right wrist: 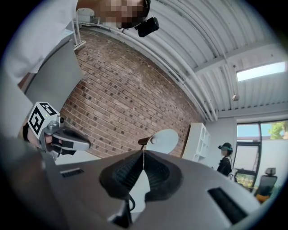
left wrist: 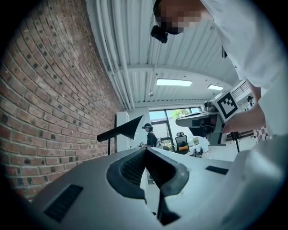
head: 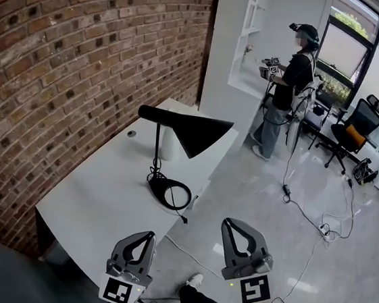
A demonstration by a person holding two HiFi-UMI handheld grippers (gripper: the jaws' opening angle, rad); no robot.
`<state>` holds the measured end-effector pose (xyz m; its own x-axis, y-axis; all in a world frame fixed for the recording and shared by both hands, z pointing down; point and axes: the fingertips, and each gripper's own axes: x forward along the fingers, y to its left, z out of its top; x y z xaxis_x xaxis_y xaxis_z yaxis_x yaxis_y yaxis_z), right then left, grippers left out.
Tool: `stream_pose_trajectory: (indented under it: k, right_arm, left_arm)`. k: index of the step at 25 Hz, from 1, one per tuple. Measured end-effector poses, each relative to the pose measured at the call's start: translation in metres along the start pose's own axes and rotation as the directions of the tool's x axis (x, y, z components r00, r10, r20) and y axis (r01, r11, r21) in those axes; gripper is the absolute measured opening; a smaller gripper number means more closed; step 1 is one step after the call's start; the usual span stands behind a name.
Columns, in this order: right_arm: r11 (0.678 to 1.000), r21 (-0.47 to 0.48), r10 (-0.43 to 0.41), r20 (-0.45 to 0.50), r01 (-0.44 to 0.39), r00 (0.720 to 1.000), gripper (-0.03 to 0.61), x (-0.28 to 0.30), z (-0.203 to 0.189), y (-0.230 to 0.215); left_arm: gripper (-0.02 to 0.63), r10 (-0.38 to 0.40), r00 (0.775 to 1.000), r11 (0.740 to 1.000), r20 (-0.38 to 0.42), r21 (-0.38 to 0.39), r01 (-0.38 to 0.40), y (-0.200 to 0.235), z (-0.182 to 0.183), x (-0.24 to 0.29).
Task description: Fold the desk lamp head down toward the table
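The black desk lamp stands on the white table (head: 96, 198), its cone head (head: 190, 131) level on a thin stem above a ring base (head: 170, 193). Both grippers hover off the table's near corner, short of the lamp and apart from it. My left gripper (head: 146, 235) is shut and holds nothing; so is my right gripper (head: 230, 222). From the left gripper view the closed tips (left wrist: 145, 149) point at the lamp head (left wrist: 120, 130) ahead. The right gripper view has its closed tips (right wrist: 144, 152) just under the lamp's pale shade opening (right wrist: 163, 140).
A brick wall (head: 63, 65) runs along the table's left side. A white cylinder (head: 168, 144) and a small round item (head: 132, 133) sit behind the lamp. Another person (head: 289, 84) stands by a white shelf unit; an office chair (head: 351, 132) and floor cables (head: 305, 211) lie to the right.
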<state>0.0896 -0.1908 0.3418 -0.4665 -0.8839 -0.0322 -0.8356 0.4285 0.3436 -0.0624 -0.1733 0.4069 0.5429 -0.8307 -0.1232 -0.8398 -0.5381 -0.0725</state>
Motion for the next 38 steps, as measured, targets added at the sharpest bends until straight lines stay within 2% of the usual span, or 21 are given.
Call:
stream_pose_trajectory:
  k: [5,7,9,11,22,26,32,38]
  right_arm:
    - [0.997,-0.067,0.051,0.022,-0.049,0.998,0.018,0.035,0.004,-0.021]
    - [0.986,-0.149,0.083,0.038,-0.076,0.996,0.018,0.047,0.010,-0.024]
    - [0.957,-0.270,0.122,0.051,-0.103,0.991,0.019,0.056,0.017,-0.027]
    - [0.938,-0.329,0.132,0.054,-0.107,0.990,0.020,0.062,0.021,-0.032]
    - [0.902,-0.427,0.098,0.062,-0.063,0.993,0.021,0.085,0.037,-0.057]
    - [0.885,-0.460,0.099,0.038,-0.070,0.994,0.090,0.101,0.037,-0.073]
    - [0.806,-0.586,0.120,0.020,-0.086,0.993,0.128,0.127,0.042,-0.083]
    - [0.748,-0.658,0.141,0.027,-0.089,0.990,0.160,0.138,0.050,-0.090]
  left_arm:
    - [0.008,0.038,0.999,0.999,-0.018,-0.004,-0.038,0.008,-0.006,0.019]
    - [0.008,0.051,0.998,0.999,-0.019,-0.005,-0.052,0.014,-0.006,0.025]
    - [0.008,0.049,0.999,0.999,-0.021,0.001,-0.049,0.014,-0.007,0.030]
    - [0.008,0.036,0.999,0.999,-0.014,0.007,-0.035,0.011,-0.006,0.036]
    - [0.008,0.008,1.000,1.000,0.021,0.027,-0.008,0.009,0.009,0.059]
    - [0.008,0.021,0.999,0.999,0.024,0.027,-0.021,0.012,0.011,0.068]
    - [0.008,0.053,0.998,0.998,0.016,0.024,-0.053,0.026,0.006,0.076]
    - [0.008,0.058,0.998,0.998,0.008,0.016,-0.058,0.027,0.002,0.085]
